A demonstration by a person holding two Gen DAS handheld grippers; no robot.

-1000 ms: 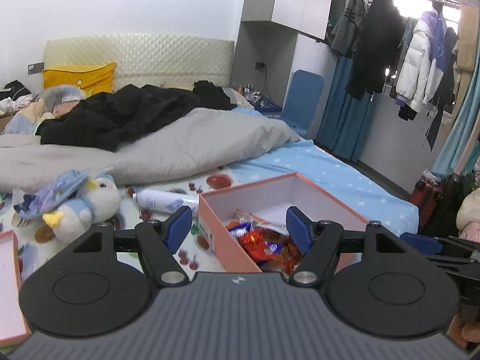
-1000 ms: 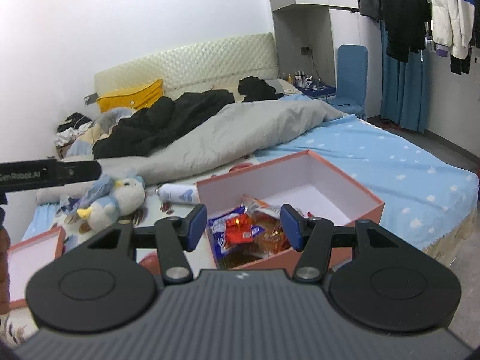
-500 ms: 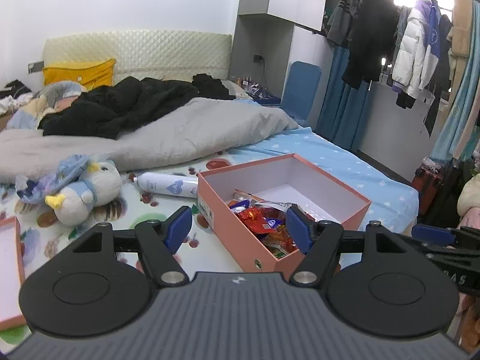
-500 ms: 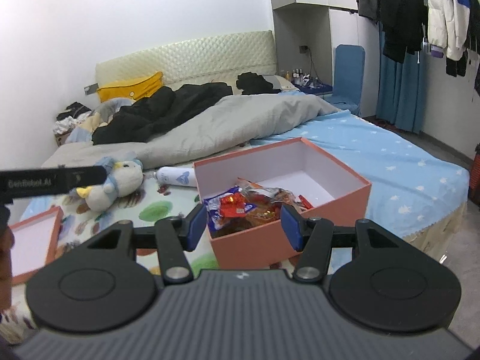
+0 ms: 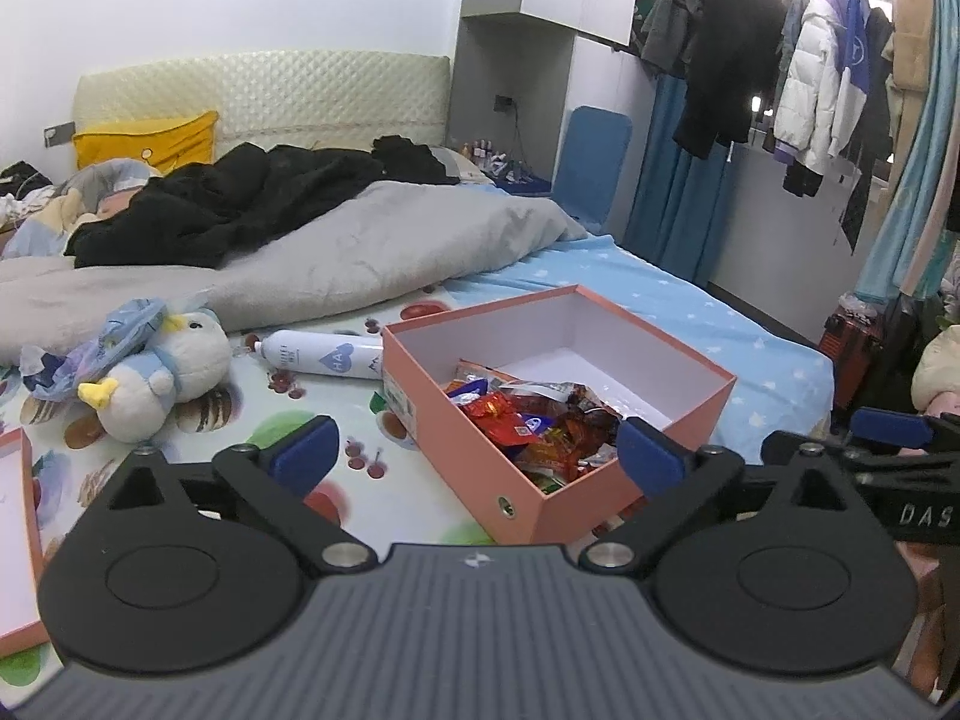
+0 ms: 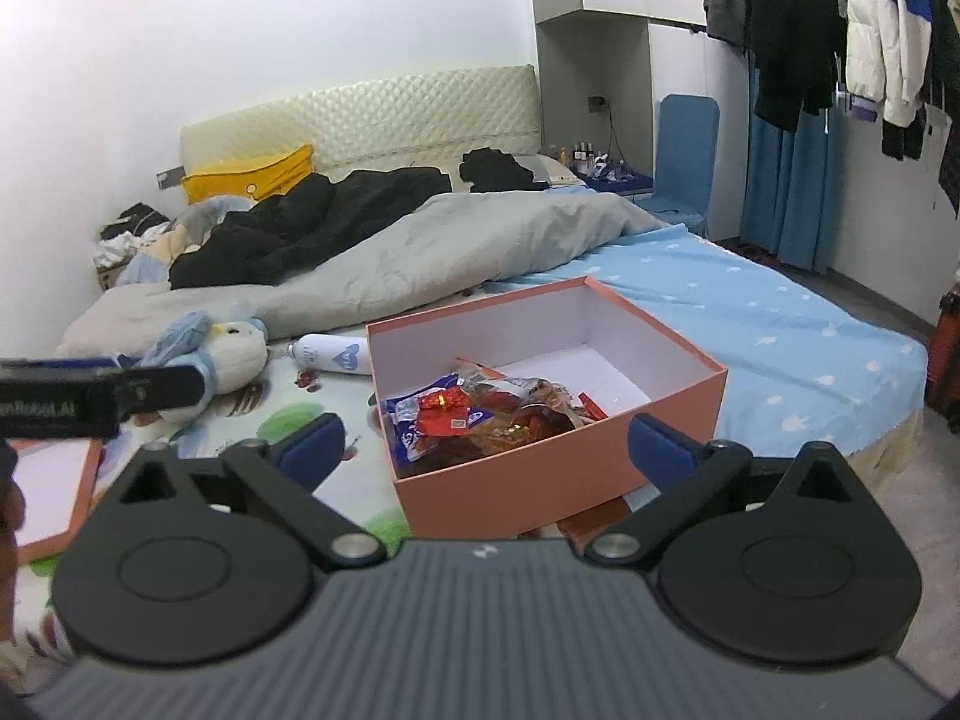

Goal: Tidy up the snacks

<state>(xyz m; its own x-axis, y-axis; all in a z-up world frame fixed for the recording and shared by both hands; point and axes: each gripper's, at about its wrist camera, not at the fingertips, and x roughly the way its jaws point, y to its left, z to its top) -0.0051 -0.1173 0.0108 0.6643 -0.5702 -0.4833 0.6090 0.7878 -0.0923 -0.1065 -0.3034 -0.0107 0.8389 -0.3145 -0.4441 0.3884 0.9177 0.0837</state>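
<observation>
Left gripper (image 5: pixel 474 449): blue-padded fingers spread wide apart, holding nothing, poised above the bed's near edge with the box ahead between them.
Right gripper (image 6: pixel 486 441): fingers likewise wide apart and empty, facing the box's near wall.
Snack packets (image 5: pixel 528 420): a heap of red, orange and blue wrappers piled in the near end of the box; in the right wrist view the heap (image 6: pixel 480 417) sits at 6 o'clock inside the box.
Salmon cardboard box (image 6: pixel 684 402): open, white inside, far half bare, resting on the bed.
White bottle (image 5: pixel 324 355): lying on its side, touching the box at its 10 o'clock corner.
Plush duck (image 5: pixel 156 369): at 9 o'clock of the box, well apart from it.
Box lid (image 6: pixel 51 483): lying open side up at the far left edge.
</observation>
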